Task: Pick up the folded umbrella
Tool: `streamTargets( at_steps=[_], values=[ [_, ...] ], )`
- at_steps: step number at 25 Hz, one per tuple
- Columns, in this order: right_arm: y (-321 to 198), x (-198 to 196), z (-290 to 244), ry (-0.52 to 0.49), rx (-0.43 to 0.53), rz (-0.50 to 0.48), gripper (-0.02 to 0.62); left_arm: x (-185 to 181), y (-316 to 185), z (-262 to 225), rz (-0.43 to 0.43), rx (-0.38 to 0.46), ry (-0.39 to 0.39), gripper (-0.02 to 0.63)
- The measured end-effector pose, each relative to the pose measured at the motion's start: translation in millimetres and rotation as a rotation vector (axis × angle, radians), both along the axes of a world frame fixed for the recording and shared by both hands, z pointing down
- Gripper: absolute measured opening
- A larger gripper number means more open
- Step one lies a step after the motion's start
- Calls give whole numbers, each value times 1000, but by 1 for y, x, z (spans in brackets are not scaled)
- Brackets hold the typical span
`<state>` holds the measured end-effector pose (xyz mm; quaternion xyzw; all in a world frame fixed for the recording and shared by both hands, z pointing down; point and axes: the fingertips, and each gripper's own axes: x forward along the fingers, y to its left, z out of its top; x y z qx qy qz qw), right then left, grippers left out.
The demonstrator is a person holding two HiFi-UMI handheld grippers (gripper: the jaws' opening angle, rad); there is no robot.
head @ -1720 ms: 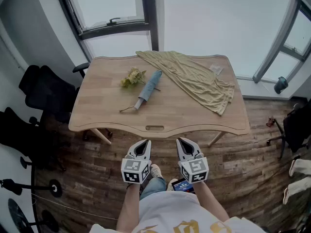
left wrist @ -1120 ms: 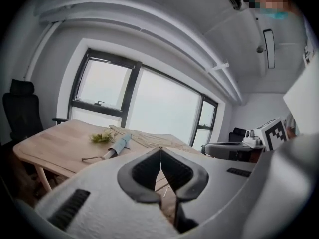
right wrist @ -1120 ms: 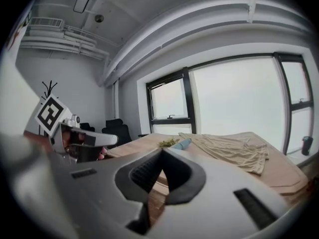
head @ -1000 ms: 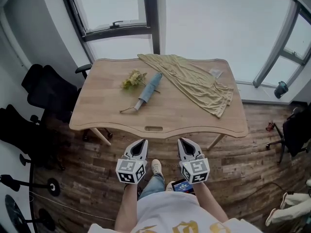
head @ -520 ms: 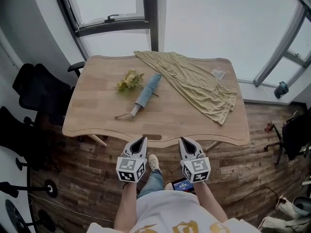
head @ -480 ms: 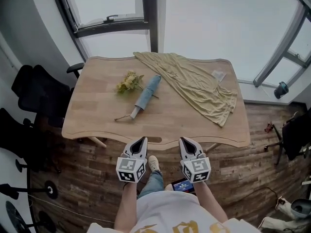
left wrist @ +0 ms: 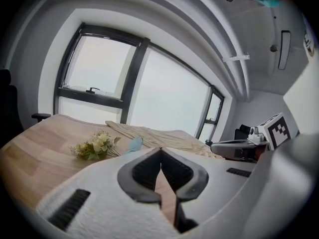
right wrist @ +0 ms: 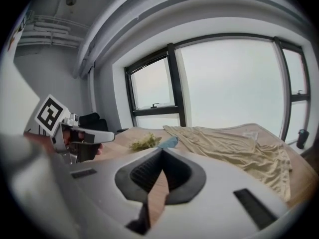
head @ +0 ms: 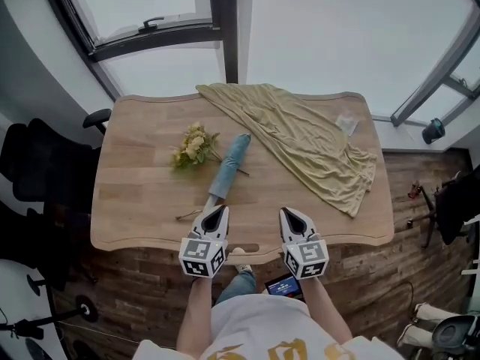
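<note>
Grippers sit nearest: the left gripper point(head: 217, 211) and right gripper point(head: 289, 213) hang side by side over the near edge of the light wooden table point(head: 124, 208). Each has its jaws pressed together, tips meeting, nothing between them. Just beyond the left one, at its 12 o'clock, begins the handle end of the pale blue folded umbrella point(head: 229, 166), whose long axis runs from 7 to 1 o'clock. The left gripper is plainly nearer. Farther off lie a yellow-green flower bunch point(head: 190, 145) and a crumpled olive cloth point(head: 311, 145).
</note>
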<state>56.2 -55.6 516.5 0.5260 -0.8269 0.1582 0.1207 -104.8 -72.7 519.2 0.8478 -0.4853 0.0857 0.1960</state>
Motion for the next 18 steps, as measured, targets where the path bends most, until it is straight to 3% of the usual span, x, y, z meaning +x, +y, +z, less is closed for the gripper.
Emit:
streamTargets(
  at_steps=[9, 15, 18],
  values=[
    [-67, -13, 16, 3, -35, 71, 11, -31, -79, 28, 1, -79, -26, 20],
    [-80, -16, 19, 17, -47, 77, 11, -30, -99, 38, 26, -117, 3, 20],
    [-84, -12, 16, 17, -44, 88, 11, -28, -103, 40, 30, -127, -20, 20]
  ],
)
